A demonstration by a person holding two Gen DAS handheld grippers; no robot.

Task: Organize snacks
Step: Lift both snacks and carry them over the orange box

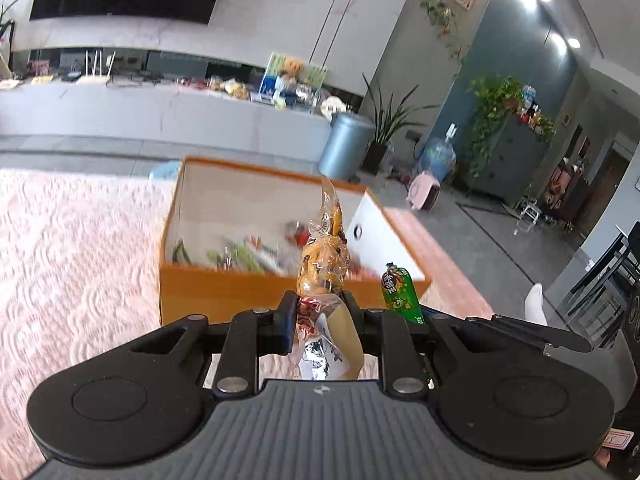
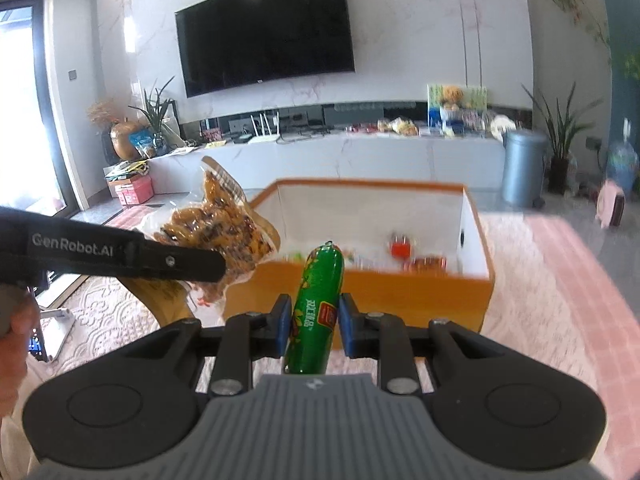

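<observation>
My left gripper (image 1: 320, 308) is shut on the lower end of a clear bag of brown glazed snacks (image 1: 322, 256), which stands up in front of the box. In the right wrist view the same bag (image 2: 216, 232) hangs from the left gripper (image 2: 216, 268) at the left. My right gripper (image 2: 314, 316) is shut on a green sausage stick (image 2: 320, 280) that points up and forward; the sausage (image 1: 400, 292) also shows at the right of the left wrist view. Both grippers hover just before the orange open box (image 2: 400, 292), whose white inside holds several small packets (image 2: 400, 248).
The box (image 1: 224, 288) sits on a pink textured cloth (image 1: 72, 248). Beyond it are a long white counter (image 2: 360, 156) with clutter, a wall TV (image 2: 264, 28), a grey bin (image 2: 522, 168) and potted plants. A person's hand (image 2: 16, 320) is at the left edge.
</observation>
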